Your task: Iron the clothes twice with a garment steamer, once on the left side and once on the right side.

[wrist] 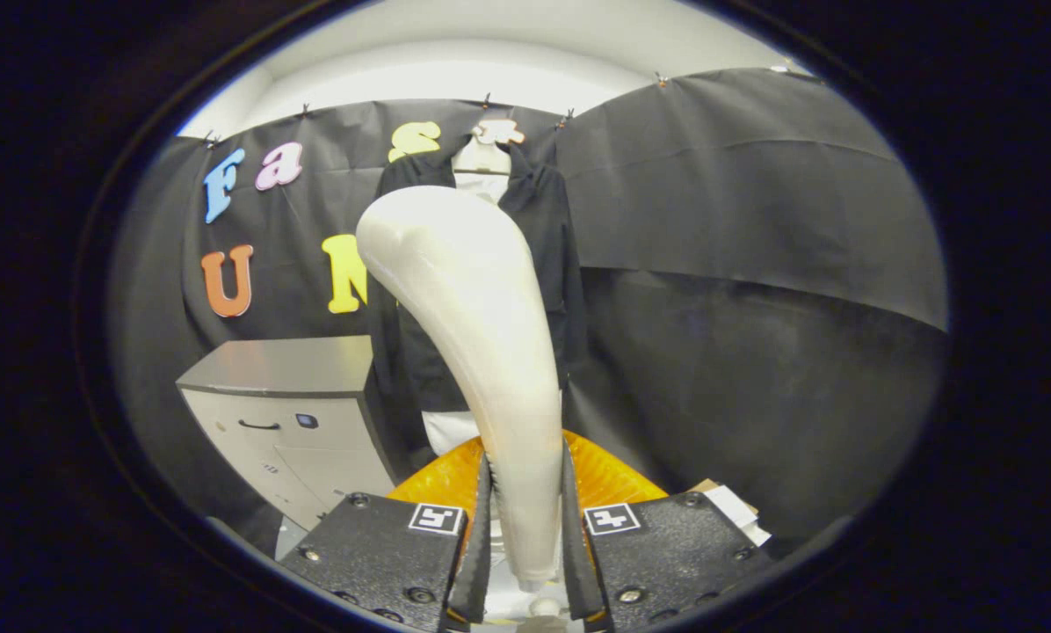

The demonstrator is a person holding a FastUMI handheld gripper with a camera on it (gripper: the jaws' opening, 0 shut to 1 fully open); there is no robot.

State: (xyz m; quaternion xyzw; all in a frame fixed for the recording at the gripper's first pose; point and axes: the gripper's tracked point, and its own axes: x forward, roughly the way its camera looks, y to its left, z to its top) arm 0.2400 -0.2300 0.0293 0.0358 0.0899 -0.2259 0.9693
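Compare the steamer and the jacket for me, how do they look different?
The steamer is cream-white, smooth and curved; the jacket is black, soft cloth. The steamer is clamped between the gripper fingers, rising ahead of them; the jacket hangs well beyond, on the booth wall beside a grey cabinet. The steamer looms large and covers the jacket's middle, and the jacket looks smaller behind it. Both stand roughly upright.

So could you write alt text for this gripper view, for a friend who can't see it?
A hand-held two-finger tool is shut on the cream handle of a garment steamer, which rises and curves away ahead of the fingers. Beyond it a black garment hangs on a hanger against the dark cloth wall, with a grey drawer cabinet standing beside it.
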